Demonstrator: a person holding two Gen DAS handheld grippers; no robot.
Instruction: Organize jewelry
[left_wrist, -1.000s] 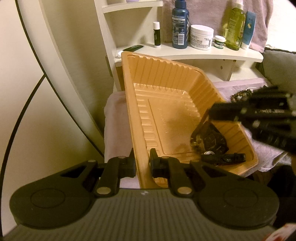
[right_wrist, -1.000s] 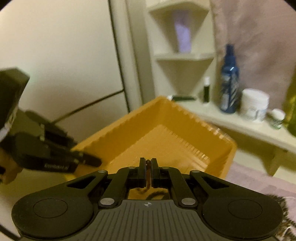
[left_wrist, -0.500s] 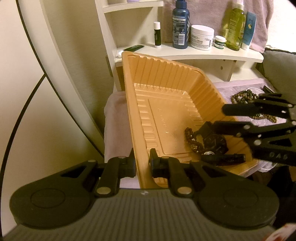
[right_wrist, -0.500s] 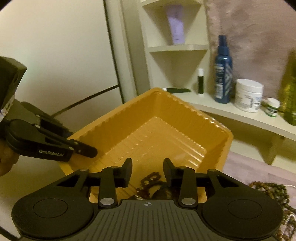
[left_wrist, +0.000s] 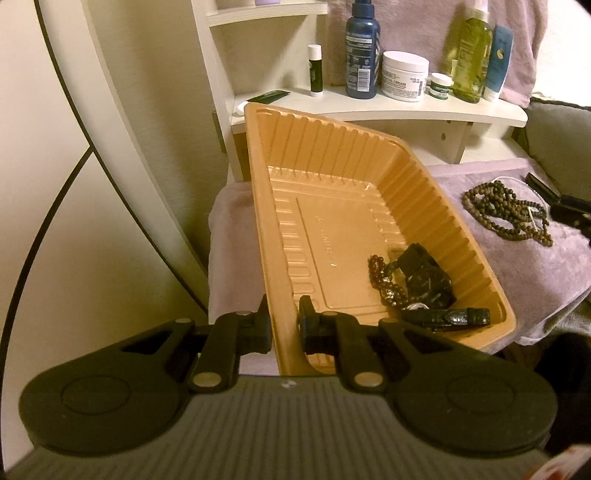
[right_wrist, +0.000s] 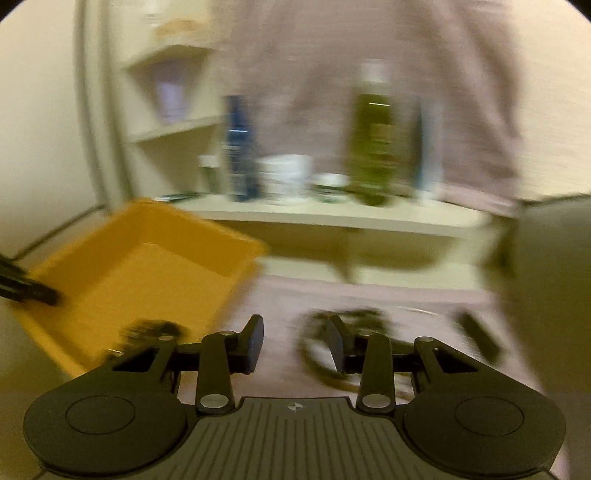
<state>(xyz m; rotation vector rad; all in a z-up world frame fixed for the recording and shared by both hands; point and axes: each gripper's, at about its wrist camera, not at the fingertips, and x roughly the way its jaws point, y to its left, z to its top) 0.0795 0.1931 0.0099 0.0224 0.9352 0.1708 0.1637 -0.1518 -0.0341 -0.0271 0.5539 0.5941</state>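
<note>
Bracelet (left_wrist: 384, 280) and watch (left_wrist: 428, 284) lie in orange tray (left_wrist: 266, 229)

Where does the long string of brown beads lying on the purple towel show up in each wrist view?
Left wrist: the bead string lies at right of centre, on the purple towel beside the orange tray.
Right wrist: blurred, low at centre, just beyond the right tool, bead string at.
Shared landmark: the blue bottle on the shelf.
</note>
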